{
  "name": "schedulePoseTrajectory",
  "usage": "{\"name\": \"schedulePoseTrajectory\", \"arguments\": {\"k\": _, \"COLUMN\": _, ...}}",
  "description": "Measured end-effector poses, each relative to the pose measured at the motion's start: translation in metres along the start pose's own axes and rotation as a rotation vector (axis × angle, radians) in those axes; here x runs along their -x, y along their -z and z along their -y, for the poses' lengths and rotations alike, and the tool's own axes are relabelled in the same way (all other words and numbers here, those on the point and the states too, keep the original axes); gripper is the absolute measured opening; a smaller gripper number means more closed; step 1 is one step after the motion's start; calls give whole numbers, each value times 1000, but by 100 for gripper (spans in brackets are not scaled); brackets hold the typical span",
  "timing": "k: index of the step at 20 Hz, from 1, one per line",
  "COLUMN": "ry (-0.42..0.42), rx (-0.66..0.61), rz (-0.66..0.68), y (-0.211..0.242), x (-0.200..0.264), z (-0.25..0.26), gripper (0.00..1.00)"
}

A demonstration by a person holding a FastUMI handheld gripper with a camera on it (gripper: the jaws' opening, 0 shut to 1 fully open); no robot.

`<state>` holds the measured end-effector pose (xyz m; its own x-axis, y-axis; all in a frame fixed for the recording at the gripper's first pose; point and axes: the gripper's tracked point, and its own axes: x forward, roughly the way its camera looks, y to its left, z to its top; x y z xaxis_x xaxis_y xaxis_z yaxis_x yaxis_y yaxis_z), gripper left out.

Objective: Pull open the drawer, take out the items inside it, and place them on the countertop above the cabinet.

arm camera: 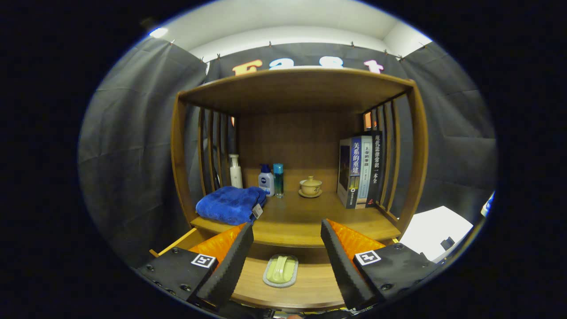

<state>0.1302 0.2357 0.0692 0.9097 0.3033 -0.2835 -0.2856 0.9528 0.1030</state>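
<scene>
The wooden drawer point(310, 288) stands pulled out below the countertop point(305, 223). On its floor lies a pale green soap in a clear dish point(280, 270), between my two fingers and a little ahead of them. My gripper point(287, 241) is open, its fingers spread wide on either side of the dish and touching nothing. A folded blue towel point(230, 204) rests on the countertop at the left, just beyond the left finger.
The cabinet's shelf holds a white pump bottle point(235, 170), a blue-capped white bottle point(266, 179), a teal bottle point(278, 179), a lidded tea cup on a saucer point(310, 186) and upright books point(361, 173). Slatted side walls close both ends. A white sheet point(436, 230) lies to the right.
</scene>
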Motion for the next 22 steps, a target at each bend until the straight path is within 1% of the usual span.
{"name": "schedulePoseTrajectory", "arguments": {"k": 3, "ry": -33, "rx": -7, "rz": -118, "y": 27, "x": -26, "z": -11, "gripper": 99}}
{"name": "schedulePoseTrajectory", "arguments": {"k": 7, "ry": -40, "rx": -26, "rz": -272, "y": 72, "x": -48, "z": -18, "gripper": 99}}
{"name": "schedulePoseTrajectory", "arguments": {"k": 10, "ry": -45, "rx": -59, "rz": -412, "y": 108, "x": -61, "z": -22, "gripper": 99}}
{"name": "schedulePoseTrajectory", "arguments": {"k": 12, "ry": -58, "rx": -103, "rz": -500, "y": 126, "x": -69, "z": -26, "gripper": 96}}
{"name": "schedulePoseTrajectory", "arguments": {"k": 14, "ry": -55, "rx": -132, "rz": -560, "y": 141, "x": -79, "z": -27, "gripper": 94}}
{"name": "schedulePoseTrajectory", "arguments": {"k": 18, "ry": -39, "rx": -124, "rz": -627, "y": 166, "x": -91, "z": -28, "gripper": 88}}
{"name": "schedulePoseTrajectory", "arguments": {"k": 19, "ry": -39, "rx": -124, "rz": -638, "y": 170, "x": -92, "z": -28, "gripper": 84}}
{"name": "schedulePoseTrajectory", "arguments": {"k": 21, "ry": -39, "rx": -130, "rz": -664, "y": 179, "x": -94, "z": -28, "gripper": 81}}
{"name": "schedulePoseTrajectory", "arguments": {"k": 22, "ry": -41, "rx": -134, "rz": -676, "y": 183, "x": -96, "z": -28, "gripper": 77}}
